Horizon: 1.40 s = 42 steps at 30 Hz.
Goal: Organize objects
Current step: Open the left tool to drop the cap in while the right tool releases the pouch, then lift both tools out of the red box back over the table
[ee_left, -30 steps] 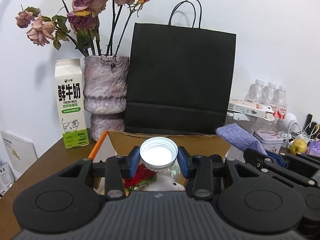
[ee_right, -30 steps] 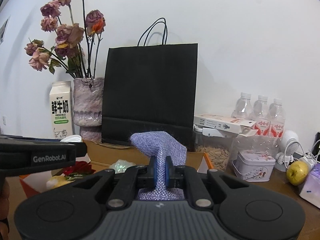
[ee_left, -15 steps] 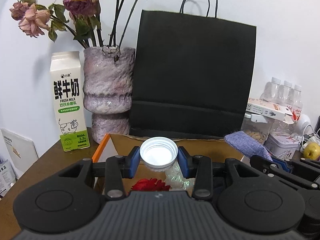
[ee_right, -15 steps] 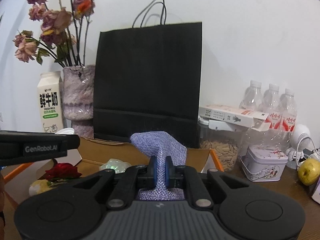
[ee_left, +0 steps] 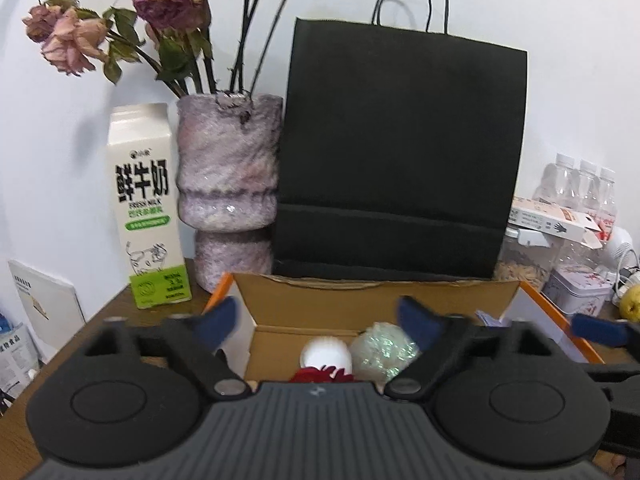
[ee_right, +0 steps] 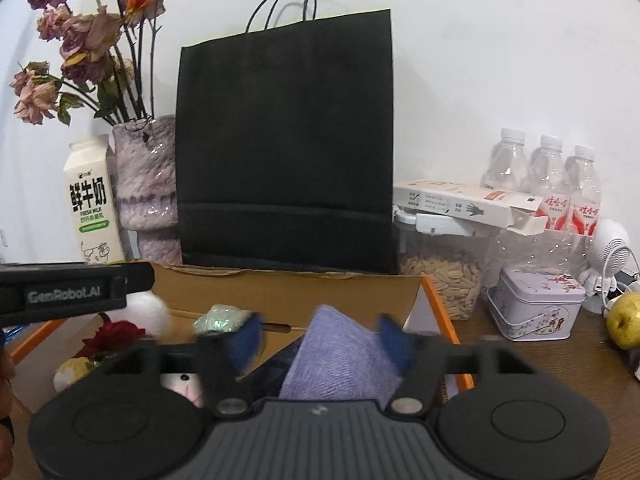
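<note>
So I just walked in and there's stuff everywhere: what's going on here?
A person with a gripper in each hand is sorting small things into the cardboard box in front of the black paper bag. Both grippers are opening over it. The left gripper has nothing between its jaws; a white cap lies below in the box. The right gripper is letting go of a purple cloth pouch, which sits between its spread jaws.

At the left of both views, the milk carton (ee_left: 147, 208) carries large black characters "鲜牛奶" with "FRESH MILK" beneath; the smaller print on its green band is unreadable. At the left edge of the right wrist view, the left gripper's black side (ee_right: 68, 294) reads "GenRobot.AI". Red bottle labels (ee_right: 568, 210) at right are illegible.
</note>
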### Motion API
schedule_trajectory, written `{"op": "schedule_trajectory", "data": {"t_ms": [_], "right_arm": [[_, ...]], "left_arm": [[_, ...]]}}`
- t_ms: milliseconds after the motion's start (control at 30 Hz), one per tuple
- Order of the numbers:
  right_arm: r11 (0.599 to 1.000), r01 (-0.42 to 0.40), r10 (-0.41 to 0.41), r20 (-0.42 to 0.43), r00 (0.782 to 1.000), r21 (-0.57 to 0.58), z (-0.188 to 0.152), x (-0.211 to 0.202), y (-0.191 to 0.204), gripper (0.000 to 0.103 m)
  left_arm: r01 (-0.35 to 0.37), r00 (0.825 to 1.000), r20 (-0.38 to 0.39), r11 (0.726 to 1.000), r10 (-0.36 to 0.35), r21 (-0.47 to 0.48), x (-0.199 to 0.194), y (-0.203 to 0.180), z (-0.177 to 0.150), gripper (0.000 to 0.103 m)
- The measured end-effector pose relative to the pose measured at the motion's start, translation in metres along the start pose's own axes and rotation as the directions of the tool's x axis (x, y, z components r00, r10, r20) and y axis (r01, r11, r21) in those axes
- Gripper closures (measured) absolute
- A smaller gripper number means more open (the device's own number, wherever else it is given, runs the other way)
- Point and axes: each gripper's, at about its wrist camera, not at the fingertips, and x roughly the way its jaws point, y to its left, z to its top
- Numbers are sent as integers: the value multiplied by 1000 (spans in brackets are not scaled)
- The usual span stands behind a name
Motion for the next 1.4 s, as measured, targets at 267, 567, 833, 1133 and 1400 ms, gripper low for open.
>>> {"op": "schedule_trajectory", "data": {"t_ms": [267, 567, 833, 1133, 1400], "right_arm": [[1000, -2, 2, 6, 1000, 28, 2, -2, -5, 0], [999, 2, -2, 0, 1000, 37, 3, -6, -8, 0], [999, -2, 2, -4, 1000, 43, 6, -14, -10, 0], [999, 7, -6, -29, 1000, 31, 5, -42, -11, 0], [999, -10, 12, -30, 999, 37, -1, -90, -8, 0]], "left_arm": [[-12, 1000, 16, 1000, 12, 6, -2, 3, 0, 0], [-3, 1000, 16, 1000, 3, 6, -5, 6, -1, 0], [-1, 999, 45, 1000, 0, 9, -20, 10, 0, 0], [29, 998, 51, 1000, -29, 8, -58, 19, -8, 0], [36, 999, 35, 999, -35, -16, -106, 29, -23, 0]]}}
